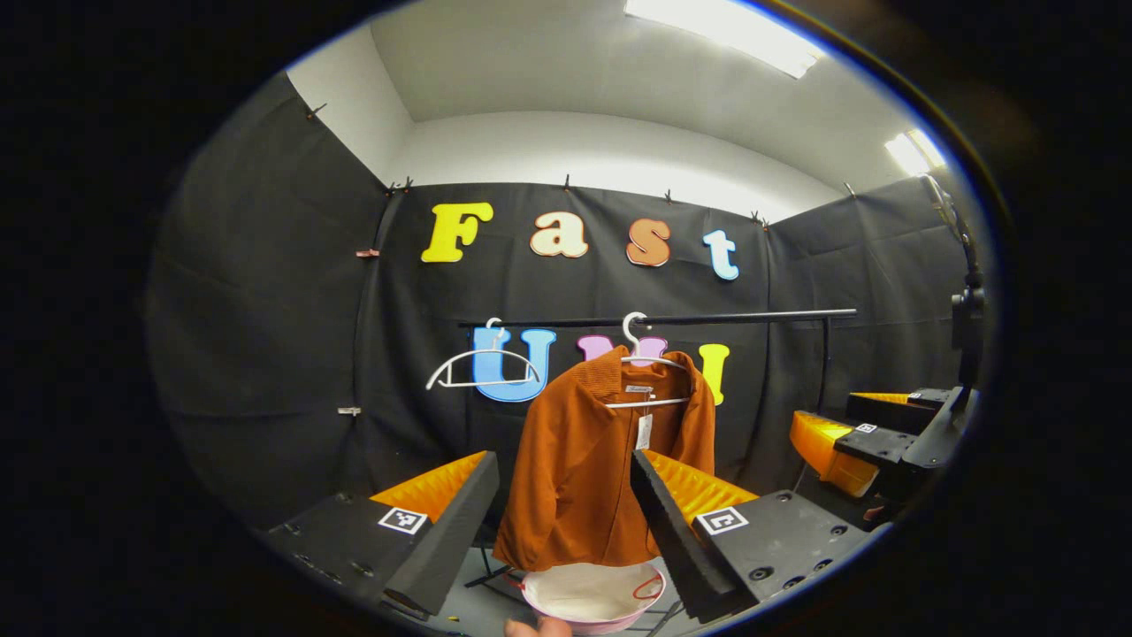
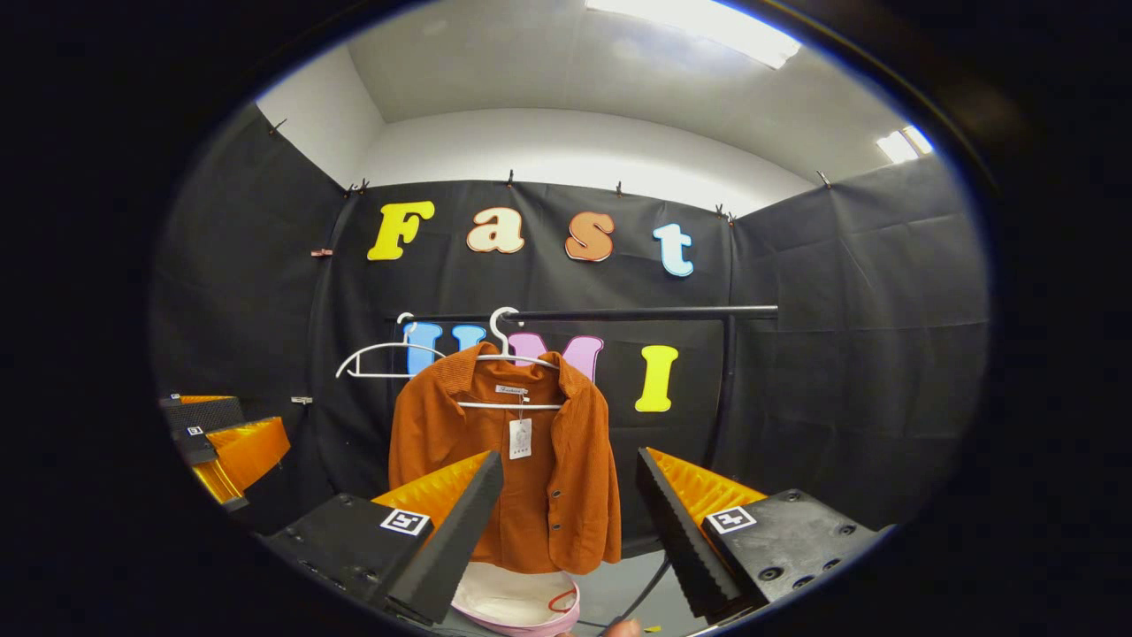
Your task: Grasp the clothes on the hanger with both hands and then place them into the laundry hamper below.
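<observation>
Nearest the camera in the left gripper view, the left gripper is seen with its 2 fingers spread wide and nothing held between them. In the right gripper view the right gripper is likewise spread, with nothing pinched. Each gripper is also caught at the edge of the other's view, level with its partner and well apart from it.

Just beyond the fingertips and lower down, the laundry hamper is seen, its pale lining and pink rim open upward. It stands directly below the hem of the garment.

Farther off, the orange jacket is hung on a white hanger, which is hooked over a dark rail. A paper tag is dangled at the collar. A second hanger, bare, is hung on the same rail to the side of the jacket.

The step in hand is judged to be the approach: neither gripper is touching the cloth yet. For the next move, both grippers would need to be carried forward and raised toward the shoulders, 1 to each side, then closed on the fabric so that the jacket can be lifted off the hanger and lowered into the hamper.
</observation>
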Available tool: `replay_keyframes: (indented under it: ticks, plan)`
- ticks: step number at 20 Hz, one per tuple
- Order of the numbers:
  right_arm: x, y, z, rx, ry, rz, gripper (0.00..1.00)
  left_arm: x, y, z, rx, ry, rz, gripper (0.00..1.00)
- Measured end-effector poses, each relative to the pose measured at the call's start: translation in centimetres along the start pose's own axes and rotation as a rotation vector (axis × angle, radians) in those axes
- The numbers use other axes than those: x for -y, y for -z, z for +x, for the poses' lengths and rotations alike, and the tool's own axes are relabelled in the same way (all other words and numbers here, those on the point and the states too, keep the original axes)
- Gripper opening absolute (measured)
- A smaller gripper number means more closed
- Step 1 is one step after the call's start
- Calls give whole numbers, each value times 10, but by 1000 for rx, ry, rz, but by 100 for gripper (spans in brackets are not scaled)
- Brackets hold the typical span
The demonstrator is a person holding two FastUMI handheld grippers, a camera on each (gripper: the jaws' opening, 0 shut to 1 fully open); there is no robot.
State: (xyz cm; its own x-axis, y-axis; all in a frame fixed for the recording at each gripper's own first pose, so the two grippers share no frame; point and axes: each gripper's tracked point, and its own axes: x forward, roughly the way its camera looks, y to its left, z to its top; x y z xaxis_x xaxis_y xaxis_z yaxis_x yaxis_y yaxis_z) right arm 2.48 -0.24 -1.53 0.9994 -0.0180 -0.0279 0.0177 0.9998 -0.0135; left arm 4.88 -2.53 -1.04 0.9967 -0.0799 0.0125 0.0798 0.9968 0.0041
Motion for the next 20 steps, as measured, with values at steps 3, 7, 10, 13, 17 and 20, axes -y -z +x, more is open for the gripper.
replay_keyframes:
  ticks: [3,7,10,13,17,20]
  plan:
    - [8,1,37,22,13,22,97,11,4,42,4,19,22,95]
    - [5,15,102,28,-21,35,97,32,16,107,13,27,65,95]
    - [7,29,154,34,-45,35,98,45,31,160,17,13,81,95]
    - [5,50,203,17,-73,67,96,46,50,210,2,-40,96,94]
    - [-2,77,254,-7,-114,102,98,40,69,262,6,-111,149,94]
    - [-7,92,283,-17,-141,118,98,33,81,290,-8,-148,143,95]
